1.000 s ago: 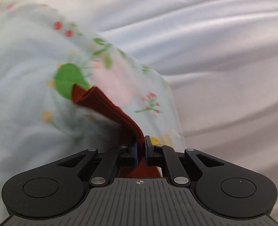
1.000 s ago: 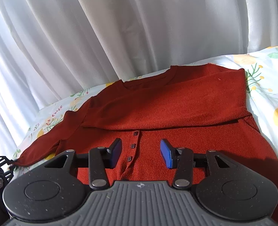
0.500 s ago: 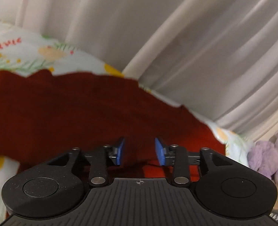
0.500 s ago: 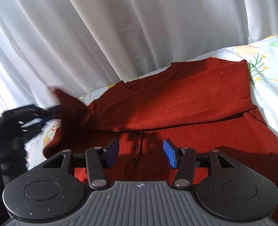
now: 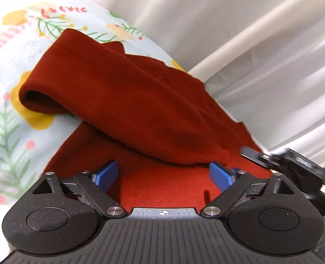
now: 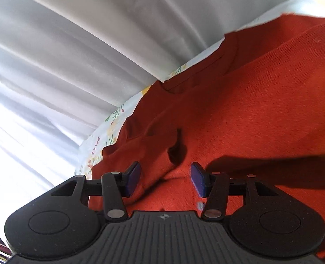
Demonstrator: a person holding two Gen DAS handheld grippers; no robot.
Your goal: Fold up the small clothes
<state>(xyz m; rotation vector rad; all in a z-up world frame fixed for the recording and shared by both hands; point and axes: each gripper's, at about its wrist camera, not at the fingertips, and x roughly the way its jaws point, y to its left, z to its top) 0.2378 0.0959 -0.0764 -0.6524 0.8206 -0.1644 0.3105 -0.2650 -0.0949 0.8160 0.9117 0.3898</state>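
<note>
— While the left gripper (image 5: 164,173) is spreading its jaws wider, is anything sitting between them?

— Only the rust-red knit sweater (image 5: 127,101) lying under them; the 2 blue pads (image 5: 106,173) are standing clear of the cloth, so nothing is being grasped. A folded sleeve (image 5: 92,83) is lying across the body just ahead of the tips, its cuff end looping off to the front left over the floral bedsheet (image 5: 12,101).

— And the right gripper (image 6: 165,179)?

— It is hovering part-way spread, pads apart, pinching nothing. The sweater (image 6: 250,114) is filling the space ahead of it and to its right, with a raised wrinkle (image 6: 175,151) sitting just in front of the gap between its fingers.

— What is beyond the garment?

— White pleated curtains (image 6: 74,55) are hanging behind the bed, ahead of both tools. In the left wrist view, the other gripper (image 5: 294,167) is showing, blurred, at the right edge, just over the sweater.
</note>
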